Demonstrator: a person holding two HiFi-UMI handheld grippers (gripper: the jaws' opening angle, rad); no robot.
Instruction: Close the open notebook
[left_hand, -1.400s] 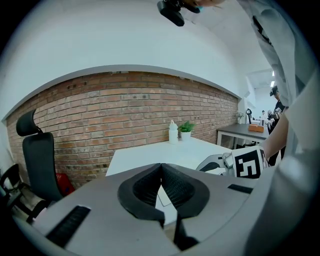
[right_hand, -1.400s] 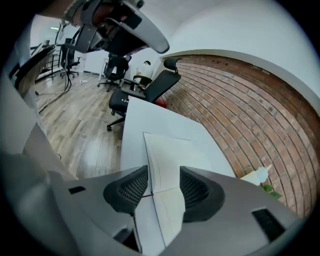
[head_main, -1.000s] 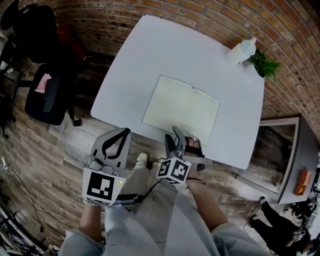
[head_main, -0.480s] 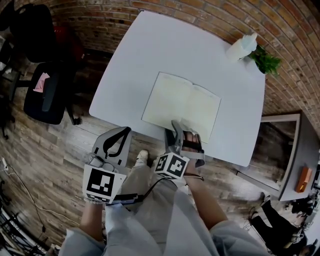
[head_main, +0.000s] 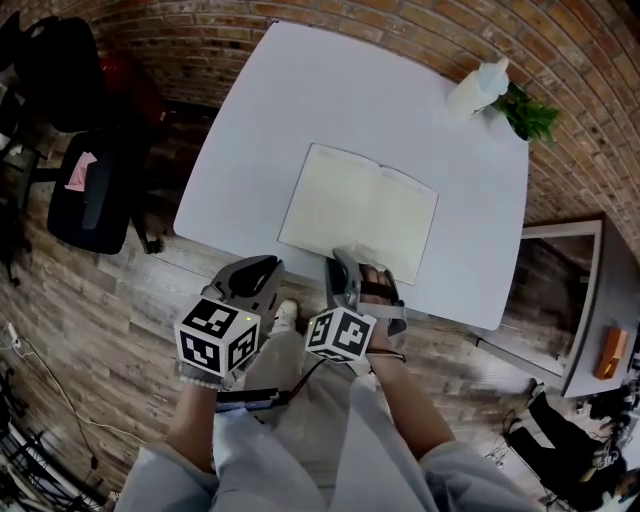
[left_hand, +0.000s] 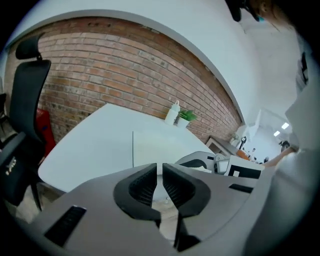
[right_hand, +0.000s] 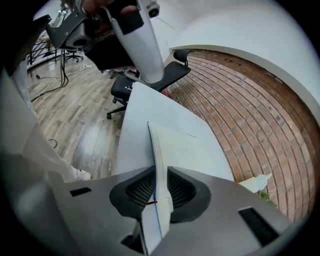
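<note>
An open notebook (head_main: 350, 205) with cream pages lies on the white table (head_main: 300, 110), near its front edge. My right gripper (head_main: 356, 266) is at the notebook's near edge, on the right-hand page. Its jaws are closing, and in the right gripper view the raised edge of the notebook (right_hand: 159, 165) stands between the pads, which press on it. My left gripper (head_main: 262, 270) hangs off the table's front edge, left of the right one, shut with nothing in it. In the left gripper view its gripper (left_hand: 160, 172) points toward the notebook (left_hand: 155, 145).
A white bottle (head_main: 478, 88) and a green plant (head_main: 530, 115) stand at the table's far right corner. A black office chair (head_main: 90, 190) is on the wooden floor to the left. A low cabinet (head_main: 565, 300) stands right of the table. A brick wall runs behind.
The right gripper's jaws have narrowed onto the notebook's near edge. The left gripper has sunk and rolled, so its marker cube now shows two faces.
</note>
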